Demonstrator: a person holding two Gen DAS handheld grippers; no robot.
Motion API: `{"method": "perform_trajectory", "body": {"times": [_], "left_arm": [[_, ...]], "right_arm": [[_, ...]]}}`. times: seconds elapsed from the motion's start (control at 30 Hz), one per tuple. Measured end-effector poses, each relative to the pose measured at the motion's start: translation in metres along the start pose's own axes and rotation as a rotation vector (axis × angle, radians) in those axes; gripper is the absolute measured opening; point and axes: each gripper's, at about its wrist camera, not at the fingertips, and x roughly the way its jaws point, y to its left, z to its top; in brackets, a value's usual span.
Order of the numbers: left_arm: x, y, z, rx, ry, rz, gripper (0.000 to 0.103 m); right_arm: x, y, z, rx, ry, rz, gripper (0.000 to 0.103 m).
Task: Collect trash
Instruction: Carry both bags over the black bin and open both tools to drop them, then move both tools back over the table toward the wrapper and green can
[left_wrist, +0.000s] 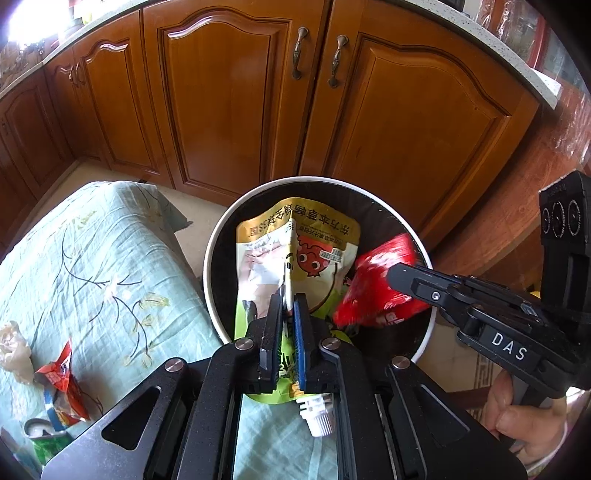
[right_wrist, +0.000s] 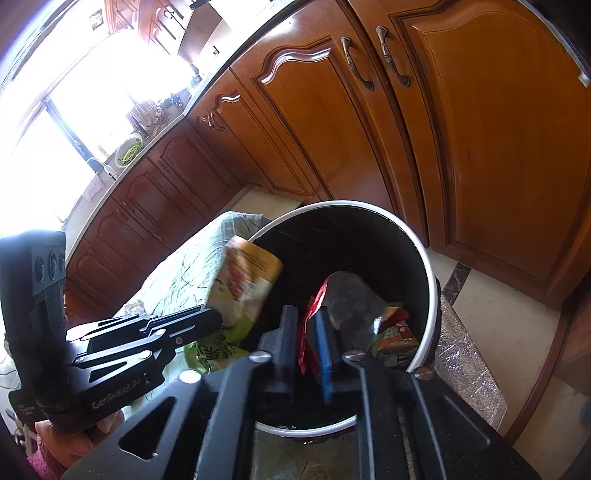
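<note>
A round white-rimmed trash bin (left_wrist: 210, 266) (right_wrist: 430, 280) with a dark inside stands on the floor in front of me. My left gripper (left_wrist: 288, 301) (right_wrist: 216, 319) is shut on a yellow and green drink pouch (left_wrist: 317, 236) (right_wrist: 247, 280) with a white spout, held over the bin's near side. My right gripper (right_wrist: 304, 314) (left_wrist: 397, 275) reaches over the bin from the right. Its jaws stand a little apart, with a crumpled red wrapper (right_wrist: 306, 332) (left_wrist: 373, 295) loose between them. Down in the bin lie a grey piece (right_wrist: 351, 299) and an orange packet (right_wrist: 397, 328).
A table under a pale green cloth (left_wrist: 103, 251) stands left of the bin. On it lie a red and orange wrapper (left_wrist: 59, 380), crumpled paper (left_wrist: 13, 343) and a green can (left_wrist: 40, 439). Brown wooden cabinets (left_wrist: 236, 92) rise close behind the bin. A hand (left_wrist: 524, 417) holds the right gripper.
</note>
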Motion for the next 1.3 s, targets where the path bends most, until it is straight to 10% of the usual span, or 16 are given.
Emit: {"method": "perform_trajectory", "body": {"times": [0.13,0.5,1.3], "left_arm": [[-0.013,-0.004,-0.004,0.013,-0.043,0.018,0.042],[-0.059,0.037,-0.069,-0.148,-0.122,0.009,0.045],[-0.147,0.134,-0.212,-0.406,-0.189,0.106,0.048]], "right_arm": [[-0.009,-0.004,-0.004,0.012,-0.028,0.0,0.04],[-0.035,0.0,-0.047,0.072,-0.112,0.04,0.068],[-0.016,0.106,-0.13,-0.014,0.004,0.199,0.072]]}}
